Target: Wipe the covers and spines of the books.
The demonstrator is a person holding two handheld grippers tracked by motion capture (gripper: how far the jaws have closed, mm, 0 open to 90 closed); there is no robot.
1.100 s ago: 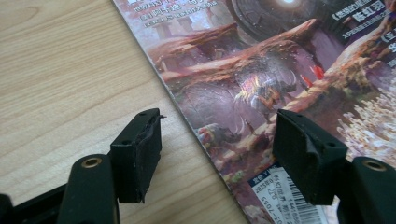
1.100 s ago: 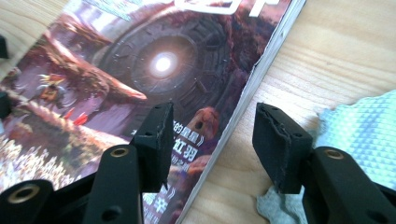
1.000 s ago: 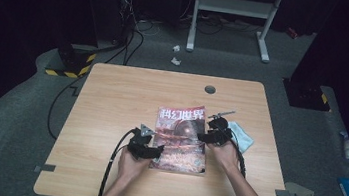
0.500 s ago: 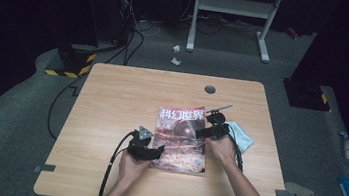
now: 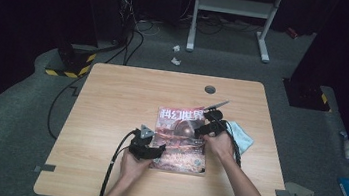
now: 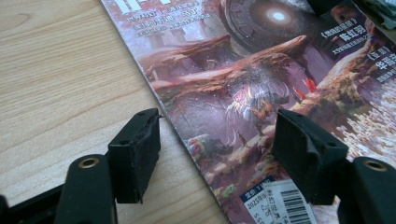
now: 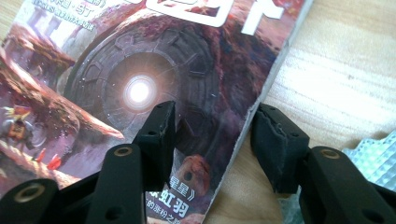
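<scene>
With both my left gripper (image 6: pixel 217 154) and right gripper (image 7: pixel 212 140) spread across opposite magazine (image 5: pixel 180 139) edges on the table (image 5: pixel 111 100), I feared a jaw would crease the cover.

Closed glossy magazine (image 5: pixel 180 139), red fantasy cover up, seemingly flat at table's center-right.

My black rubber-padded grippers (image 6: pixel 217 135), glossy magazine (image 5: pixel 180 139) in rust-red and purple with white title, pale wood-grain table (image 5: pixel 111 100), light-blue textured cloth (image 5: pixel 244 137)
</scene>
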